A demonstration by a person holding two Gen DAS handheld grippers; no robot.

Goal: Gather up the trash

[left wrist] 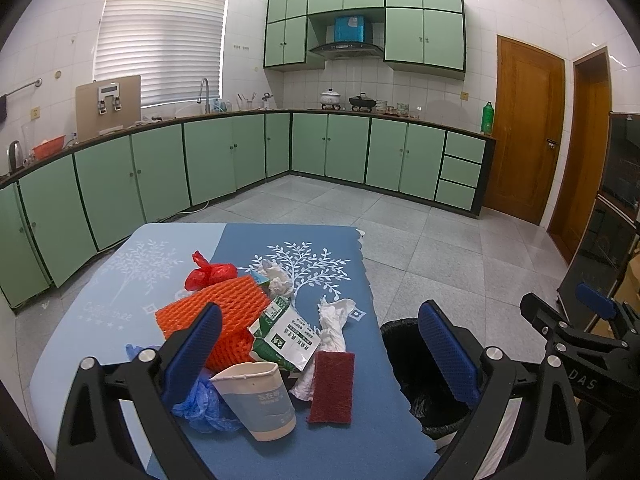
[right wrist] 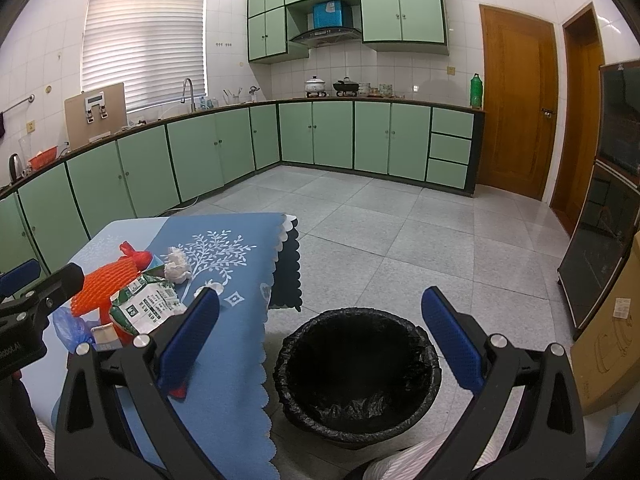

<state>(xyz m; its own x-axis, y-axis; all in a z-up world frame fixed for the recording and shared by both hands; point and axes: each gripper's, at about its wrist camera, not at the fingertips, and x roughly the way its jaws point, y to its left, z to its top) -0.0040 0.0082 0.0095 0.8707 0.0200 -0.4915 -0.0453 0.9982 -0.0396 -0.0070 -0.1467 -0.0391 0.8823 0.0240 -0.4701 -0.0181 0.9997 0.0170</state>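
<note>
Both sets of fingers spread, nothing held. Left gripper [left wrist: 320,354] above paper cup [left wrist: 256,398] in the litter on the counter [left wrist: 360,440]; right gripper [right wrist: 320,340] over the lined bin [right wrist: 358,372]. Best: straddle cup rim, pinch gently, avoid crushing.

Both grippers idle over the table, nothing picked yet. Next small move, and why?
Probably lower the left gripper onto the tipped white-and-blue paper cup. It lies nearest, between that gripper's open fingers, on top of the pile. The right gripper is open and empty over the black-lined trash bin, which looks empty, so the drop spot beside the blue tablecloth is ready.
</note>
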